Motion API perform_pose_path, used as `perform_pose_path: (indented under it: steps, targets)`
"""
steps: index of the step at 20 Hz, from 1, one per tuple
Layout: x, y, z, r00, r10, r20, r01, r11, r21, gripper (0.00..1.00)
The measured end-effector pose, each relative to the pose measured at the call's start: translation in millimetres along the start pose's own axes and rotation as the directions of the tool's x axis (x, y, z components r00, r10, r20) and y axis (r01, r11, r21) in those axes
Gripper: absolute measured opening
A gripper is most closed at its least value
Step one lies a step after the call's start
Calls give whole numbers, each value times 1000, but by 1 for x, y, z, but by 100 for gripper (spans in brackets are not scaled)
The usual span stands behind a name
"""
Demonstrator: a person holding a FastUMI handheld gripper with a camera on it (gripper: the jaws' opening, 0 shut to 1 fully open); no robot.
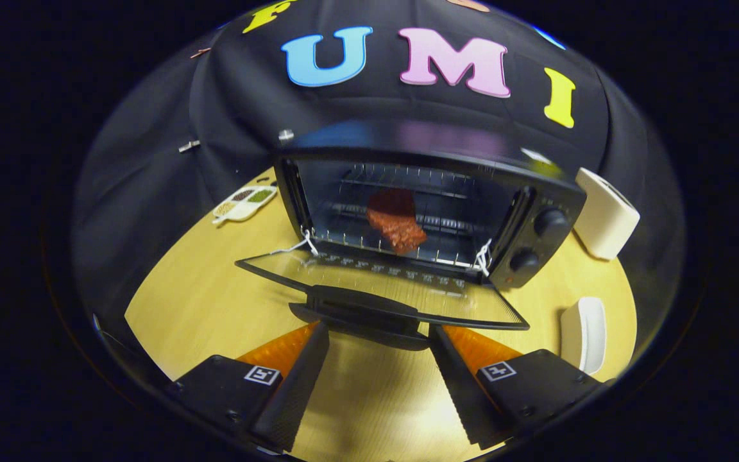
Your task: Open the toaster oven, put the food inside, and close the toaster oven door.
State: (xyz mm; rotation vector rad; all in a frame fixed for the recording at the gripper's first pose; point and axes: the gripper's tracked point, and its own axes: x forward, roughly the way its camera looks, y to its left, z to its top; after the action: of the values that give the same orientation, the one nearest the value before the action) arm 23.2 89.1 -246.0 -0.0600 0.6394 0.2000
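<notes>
Your gripper is spread empty just before the door handle; food sits inside the toaster oven, so lift from beneath, evenly.

Wooden table, toaster oven, perhaps dishes.

The toaster oven stands on the table, food inside, its door lowered just ahead of the parted fingers

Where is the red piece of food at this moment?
In the gripper view, the red food lies on the wire rack inside the open toaster oven, beyond its lowered door and the open gripper.
</notes>
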Motion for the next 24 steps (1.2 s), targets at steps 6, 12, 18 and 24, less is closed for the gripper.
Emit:
perform_pose_path:
  steps: [6,12,18,24]
  targets:
    - [2,-14,64,994,-10,109,3,998,65,99]
    - [-17,-19,113,972,-36,231,17,997,80,98]
    - [-90,-42,162,920,-64,386,34,996,84,98]
    - [-162,-89,199,839,-154,521,100,986,130,98]
